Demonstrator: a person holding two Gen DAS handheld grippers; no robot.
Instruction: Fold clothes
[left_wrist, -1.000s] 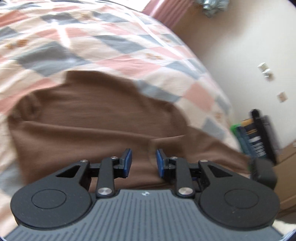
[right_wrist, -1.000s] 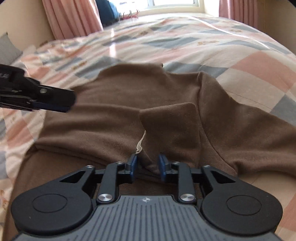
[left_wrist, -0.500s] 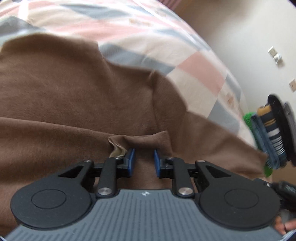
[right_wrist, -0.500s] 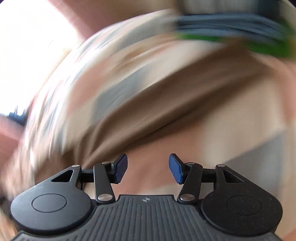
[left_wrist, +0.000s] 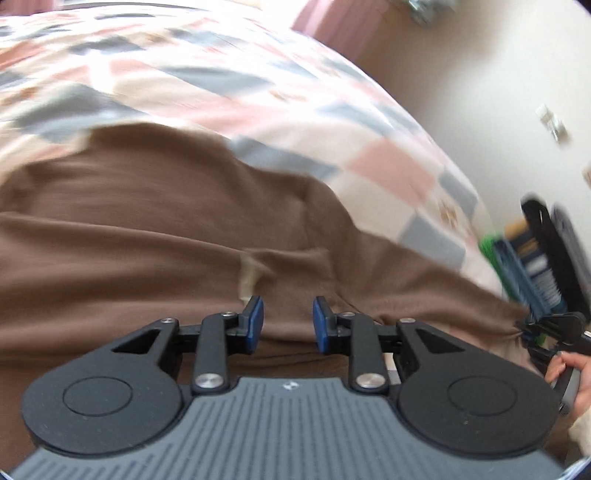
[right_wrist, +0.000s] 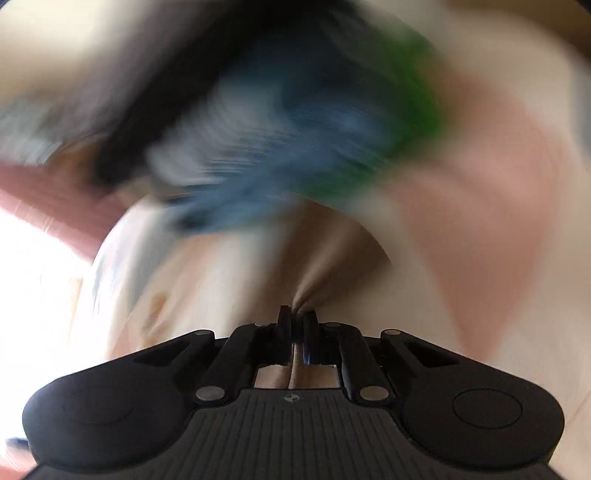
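Nearest the lens, the left tool (left_wrist: 287, 325) hangs with its blue pads (left_wrist: 256, 321) parted and nothing between them, just above a brown garment (left_wrist: 155, 236) that lies spread across a bed's patchwork quilt (left_wrist: 388, 166) of pink, grey and cream. A fold of brown cloth (left_wrist: 291, 266) is already laid over the body of the garment just ahead of the pads, with a pale label (left_wrist: 246, 277) showing at its edge, so the folding looks begun but far from finished: most of the garment is in a single flat layer. At the garment's right end, the right tool (left_wrist: 554, 328), held in a hand (left_wrist: 576, 373), has its jaws shut on a pinch of the cloth (right_wrist: 306, 295), as the heavily blurred right wrist view also shows. Beyond the bed stand dark and blue items (left_wrist: 539, 266) by a pale wall (left_wrist: 498, 55); what they are cannot be told.
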